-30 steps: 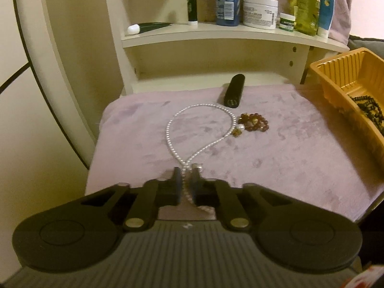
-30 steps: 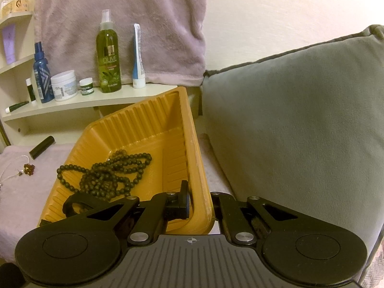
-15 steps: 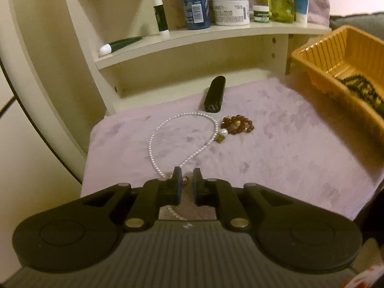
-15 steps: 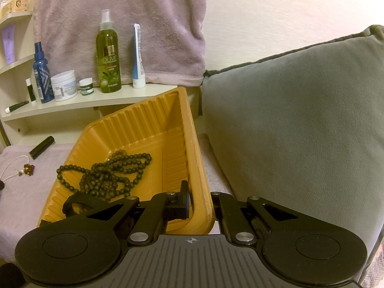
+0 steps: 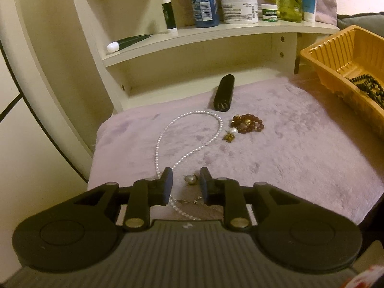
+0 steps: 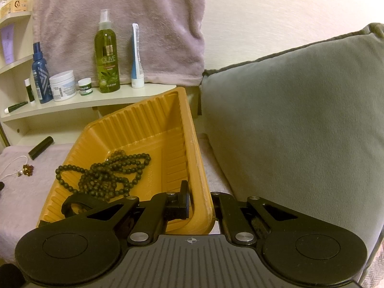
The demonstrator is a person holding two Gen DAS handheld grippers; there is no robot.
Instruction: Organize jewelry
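Note:
A white pearl necklace (image 5: 158, 144) lies in a loop on the pink cloth (image 5: 288, 158). Its near end runs past the left finger of my left gripper (image 5: 186, 176), whose jaws are opening and press on nothing. A small gold-and-pearl piece (image 5: 191, 180) lies on the cloth between the fingers. Farther off sit a brown bead bracelet (image 5: 247, 123) and a pearl earring (image 5: 231, 134). My right gripper (image 6: 200, 204) is shut on the near rim of the orange tray (image 6: 144, 122). The tray holds a dark bead necklace (image 6: 108, 172) and a black ring (image 6: 72, 201).
A black tube (image 5: 223, 93) lies at the far edge of the cloth. A cream shelf (image 5: 216, 31) behind carries bottles and jars. A grey cushion (image 6: 300, 120) stands right of the tray. The cloth's left edge drops off beside a pale curved frame (image 5: 36, 100).
My left gripper was shut on the pearl necklace; its jaws have parted and the strand now lies loose on the cloth. The left view has rolled a little. The right gripper has not moved.

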